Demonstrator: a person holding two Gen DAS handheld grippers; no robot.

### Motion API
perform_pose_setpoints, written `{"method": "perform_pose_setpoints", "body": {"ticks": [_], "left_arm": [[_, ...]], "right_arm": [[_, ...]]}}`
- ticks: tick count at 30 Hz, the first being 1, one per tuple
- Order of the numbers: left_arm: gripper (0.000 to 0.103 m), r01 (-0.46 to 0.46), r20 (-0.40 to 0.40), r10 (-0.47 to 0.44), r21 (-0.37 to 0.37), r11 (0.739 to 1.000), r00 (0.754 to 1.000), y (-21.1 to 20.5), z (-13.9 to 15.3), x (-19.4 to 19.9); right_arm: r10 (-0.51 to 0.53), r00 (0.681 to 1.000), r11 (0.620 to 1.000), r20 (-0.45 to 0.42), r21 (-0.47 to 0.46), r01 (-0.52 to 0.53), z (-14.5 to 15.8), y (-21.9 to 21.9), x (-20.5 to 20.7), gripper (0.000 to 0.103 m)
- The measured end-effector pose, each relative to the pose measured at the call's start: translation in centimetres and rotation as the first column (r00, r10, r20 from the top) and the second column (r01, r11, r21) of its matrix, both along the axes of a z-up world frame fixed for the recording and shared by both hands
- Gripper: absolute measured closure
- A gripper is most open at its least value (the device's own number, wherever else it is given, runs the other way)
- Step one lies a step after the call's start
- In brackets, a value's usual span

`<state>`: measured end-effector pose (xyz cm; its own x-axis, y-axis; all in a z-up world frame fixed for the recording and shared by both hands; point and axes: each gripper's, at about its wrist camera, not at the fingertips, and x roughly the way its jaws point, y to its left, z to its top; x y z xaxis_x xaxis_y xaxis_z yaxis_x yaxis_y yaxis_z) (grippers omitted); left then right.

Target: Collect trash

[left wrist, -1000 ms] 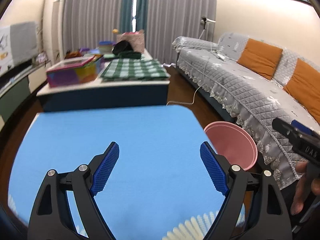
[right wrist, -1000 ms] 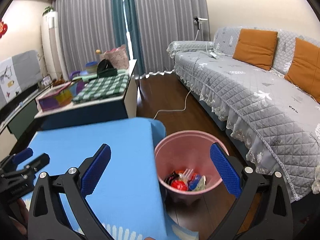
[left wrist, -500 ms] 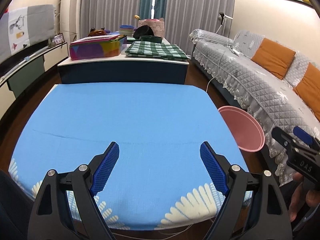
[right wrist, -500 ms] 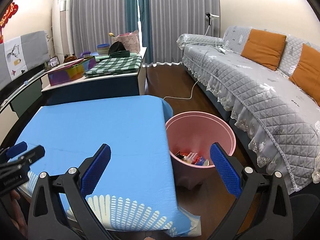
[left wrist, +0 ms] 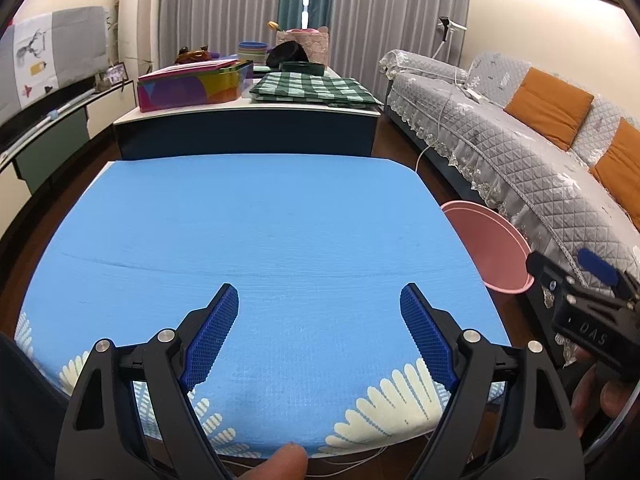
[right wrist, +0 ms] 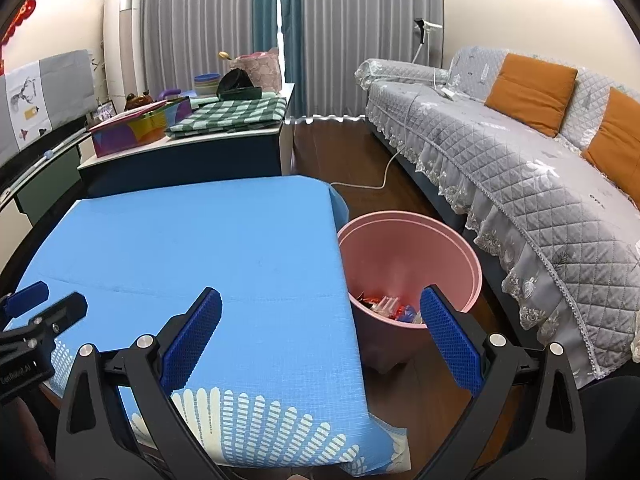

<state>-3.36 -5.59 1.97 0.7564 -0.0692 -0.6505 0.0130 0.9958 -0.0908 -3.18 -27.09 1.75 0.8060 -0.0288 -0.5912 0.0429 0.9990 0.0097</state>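
A pink trash bin (right wrist: 412, 264) stands on the floor beside the right edge of the blue-clothed table (right wrist: 200, 248). Trash wrappers (right wrist: 390, 306) lie in its bottom. In the left wrist view the bin (left wrist: 492, 248) shows past the table's (left wrist: 256, 232) right edge. My left gripper (left wrist: 320, 312) hovers open over the near part of the cloth, nothing between its blue pads. My right gripper (right wrist: 320, 320) is open above the table's right edge and the bin, holding nothing. Each gripper shows at the edge of the other's view: the right one (left wrist: 576, 284), the left one (right wrist: 28, 312).
A grey quilted sofa (right wrist: 520, 168) with orange cushions runs along the right, close to the bin. Behind the table stands a low cabinet (left wrist: 248, 120) with a colourful box, green checked cloth and bowls. A white cable (right wrist: 376, 184) lies on the wooden floor.
Both grippers have drawn back toward the table's near edge and sunk a little, so the white fringe pattern of the cloth now shows. Their jaws have stayed as wide as before.
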Motion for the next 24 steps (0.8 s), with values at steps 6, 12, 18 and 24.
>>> {"method": "perform_pose_setpoints", "body": {"ticks": [6, 12, 18, 24], "left_arm": [[0.022, -0.012, -0.012, 0.011, -0.007, 1.0, 1.0, 0.0, -0.5, 0.4], [0.021, -0.011, -0.032, 0.011, -0.008, 1.0, 0.999, 0.0, -1.0, 0.8], [0.02, -0.017, -0.026, 0.017, -0.008, 1.0, 1.0, 0.0, -1.0, 0.9], [0.02, -0.008, -0.026, 0.008, -0.006, 1.0, 1.0, 0.0, -0.9, 1.0]], "right_arm": [[-0.003, 1.0, 1.0, 0.004, -0.012, 0.003, -0.2, 0.2, 0.2, 0.005], [-0.006, 1.0, 1.0, 0.007, -0.01, 0.006, -0.1, -0.1, 0.3, 0.005], [-0.011, 1.0, 1.0, 0.01, -0.007, 0.011, 0.0, -0.2, 0.4, 0.005], [-0.014, 1.0, 1.0, 0.013, -0.002, 0.014, 0.1, -0.4, 0.4, 0.005]]}}
